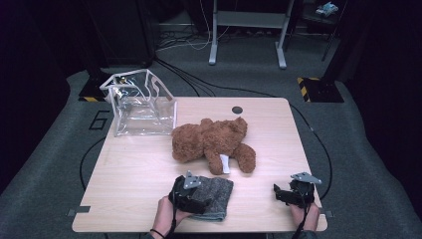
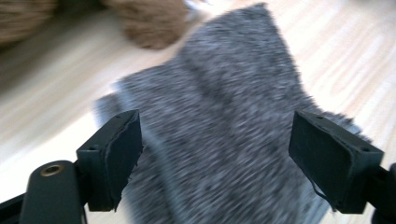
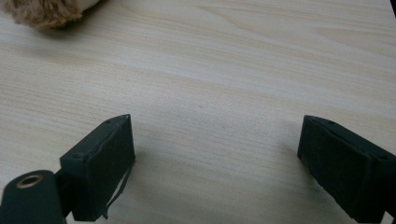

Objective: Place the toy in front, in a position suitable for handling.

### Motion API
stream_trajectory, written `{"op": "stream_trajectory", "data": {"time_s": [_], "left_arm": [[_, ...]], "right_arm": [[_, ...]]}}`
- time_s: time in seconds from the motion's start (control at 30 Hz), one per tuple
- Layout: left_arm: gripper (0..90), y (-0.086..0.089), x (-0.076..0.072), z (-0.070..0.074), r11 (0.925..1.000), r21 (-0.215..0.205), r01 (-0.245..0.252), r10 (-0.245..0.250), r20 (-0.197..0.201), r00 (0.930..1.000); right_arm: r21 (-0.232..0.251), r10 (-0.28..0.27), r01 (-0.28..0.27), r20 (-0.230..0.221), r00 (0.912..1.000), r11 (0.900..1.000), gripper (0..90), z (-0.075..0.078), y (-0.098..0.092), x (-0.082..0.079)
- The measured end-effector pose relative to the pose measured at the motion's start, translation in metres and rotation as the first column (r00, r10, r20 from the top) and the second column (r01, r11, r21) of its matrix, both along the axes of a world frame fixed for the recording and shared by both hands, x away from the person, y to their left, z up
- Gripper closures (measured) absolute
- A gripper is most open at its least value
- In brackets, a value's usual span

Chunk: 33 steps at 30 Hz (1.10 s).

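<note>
A pale wooden table [image 1: 139, 169] is being lit brightly within a dark room floored with grey carpet [image 1: 45, 169], where cables and a grey desk frame [image 1: 247, 30] are being seen behind. The grey cloth [image 1: 215, 196] is lying at the near edge, just in front of the brown teddy bear [image 1: 211, 142], with a clear bag [image 1: 139, 104] at the far left corner. The left gripper [image 2: 215, 149] is being held spread over the cloth, nothing pinched, and the right gripper [image 3: 215, 154] is being held spread over bare wood.

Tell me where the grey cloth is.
High view: the grey cloth lies at the table's near edge, under the left tongs, just before the teddy bear.
</note>
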<state>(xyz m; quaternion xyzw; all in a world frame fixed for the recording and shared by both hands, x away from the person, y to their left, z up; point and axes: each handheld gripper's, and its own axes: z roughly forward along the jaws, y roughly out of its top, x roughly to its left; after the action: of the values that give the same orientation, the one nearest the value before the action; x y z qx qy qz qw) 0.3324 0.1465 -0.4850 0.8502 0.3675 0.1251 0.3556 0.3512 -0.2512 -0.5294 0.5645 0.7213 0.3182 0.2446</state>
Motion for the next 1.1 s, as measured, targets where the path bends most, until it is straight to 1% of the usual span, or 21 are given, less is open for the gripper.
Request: {"op": "stream_trajectory", "data": {"time_s": [0.03, 0.1, 0.13, 0.2, 0.23, 0.3, 0.33, 0.47, 0.5, 0.6, 0.63, 0.7, 0.73, 0.8, 0.83, 0.87, 0.9, 0.97, 1.03, 1.07, 1.1], "left_arm": [[15.6, 0.007, 0.001, 0.001, 0.9999, -0.009, -0.014, 0.014, -0.005, 0.9999], [15.2, 0.022, 0.003, 0.001, 0.9987, -0.006, -0.050, 0.050, 0.001, 0.9987], [15.1, 0.029, 0.003, 0.000, 0.9968, -0.015, -0.078, 0.078, -0.001, 0.9969], [14.6, 0.042, 0.005, -0.001, 0.9939, -0.009, -0.110, 0.110, -0.001, 0.9939], [14.3, 0.052, 0.005, -0.002, 0.9915, 0.007, -0.130, 0.130, -0.004, 0.9916], [13.3, 0.066, 0.006, -0.006, 0.9855, 0.000, -0.170, 0.170, -0.008, 0.9854], [12.2, 0.073, 0.007, -0.008, 0.9815, 0.012, -0.191, 0.191, -0.011, 0.9815], [7.1, 0.098, 0.009, -0.018, 0.9626, 0.018, -0.270, 0.271, -0.026, 0.9623], [5.5, 0.104, 0.010, -0.020, 0.9589, 0.013, -0.283, 0.284, -0.036, 0.9582], [1.8, 0.118, 0.012, -0.028, 0.9407, 0.022, -0.338, 0.339, -0.034, 0.9401], [1.3, 0.121, 0.013, -0.031, 0.9349, 0.029, -0.354, 0.354, -0.027, 0.9347], [0.0, 0.127, 0.015, -0.036, 0.9288, 0.035, -0.369, 0.370, -0.049, 0.9276], [0.0, 0.128, 0.015, -0.038, 0.9224, 0.035, -0.385, 0.386, -0.038, 0.9218], [0.0, 0.130, 0.015, -0.039, 0.9207, 0.039, -0.388, 0.389, -0.026, 0.9207], [0.0, 0.130, 0.016, -0.040, 0.9170, 0.024, -0.398, 0.399, -0.021, 0.9168], [0.0, 0.131, 0.016, -0.040, 0.9218, 0.044, -0.385, 0.386, -0.021, 0.9221], [0.0, 0.129, 0.016, -0.041, 0.9133, 0.022, -0.407, 0.407, -0.010, 0.9134], [0.0, 0.130, 0.015, -0.044, 0.9095, 0.025, -0.415, 0.415, 0.015, 0.9098], [0.0, 0.129, 0.014, -0.046, 0.9029, 0.019, -0.429, 0.428, 0.043, 0.9026], [0.0, 0.130, 0.013, -0.047, 0.9065, 0.018, -0.422, 0.421, 0.045, 0.9061], [0.0, 0.130, 0.013, -0.047, 0.9075, 0.015, -0.420, 0.419, 0.048, 0.9069]], "right_arm": [[-0.006, 0.003, -0.003, 0.003, 1.0000, 1.000, 10.1, 0.000, 0.000, 0.000], [-0.005, 0.002, -0.002, 0.004, 1.0000, 1.000, 9.7, 0.000, 0.001, 0.000], [-0.007, 0.005, -0.005, 0.003, 1.0000, 1.000, 9.6, 0.000, 0.001, 0.001], [-0.007, 0.004, -0.004, 0.003, 1.0000, 1.000, 9.2, 0.000, 0.001, 0.001], [-0.007, 0.004, -0.004, 0.003, 1.0000, 1.000, 8.6, 0.000, 0.001, 0.001], [-0.009, -0.003, 0.003, 0.000, 1.0000, 1.000, 7.7, 0.000, 0.001, 0.001], [-0.011, -0.003, 0.003, 0.001, 1.0000, 1.000, 7.4, 0.000, 0.001, 0.001], [-0.005, -0.021, 0.021, -0.012, 0.9997, 1.000, 5.0, 0.000, 0.002, 0.001], [-0.009, -0.013, 0.013, -0.009, 0.9999, 1.000, 4.4, 0.000, 0.002, 0.002], [-0.011, -0.010, 0.010, -0.019, 0.9998, 1.000, 2.6, 0.000, 0.002, 0.003], [-0.012, -0.009, 0.009, -0.020, 0.9998, 1.000, 2.0, 0.000, 0.002, 0.003], [-0.012, -0.007, 0.007, -0.027, 0.9996, 1.000, 1.5, 0.000, 0.003, 0.003], [-0.011, -0.011, 0.010, -0.029, 0.9995, 1.000, 1.2, 0.000, 0.003, 0.004], [-0.007, -0.013, 0.012, -0.037, 0.9992, 1.000, 0.0, 0.000, 0.003, 0.005], [-0.012, -0.011, 0.010, -0.041, 0.9991, 1.000, 0.0, 0.000, 0.003, 0.005], [-0.013, -0.010, 0.009, -0.041, 0.9991, 1.000, 0.0, 0.000, 0.003, 0.004], [-0.012, -0.009, 0.009, -0.042, 0.9991, 1.000, 0.0, 0.000, 0.003, 0.005], [-0.007, -0.013, 0.012, -0.043, 0.9990, 1.000, 0.0, 0.000, 0.003, 0.004], [-0.014, -0.005, 0.005, -0.046, 0.9989, 1.000, 0.0, 0.001, 0.003, 0.005], [-0.013, -0.007, 0.006, -0.049, 0.9988, 1.000, 0.0, 0.001, 0.003, 0.005], [-0.009, -0.007, 0.007, -0.054, 0.9985, 1.000, 0.0, 0.001, 0.003, 0.005]]}}
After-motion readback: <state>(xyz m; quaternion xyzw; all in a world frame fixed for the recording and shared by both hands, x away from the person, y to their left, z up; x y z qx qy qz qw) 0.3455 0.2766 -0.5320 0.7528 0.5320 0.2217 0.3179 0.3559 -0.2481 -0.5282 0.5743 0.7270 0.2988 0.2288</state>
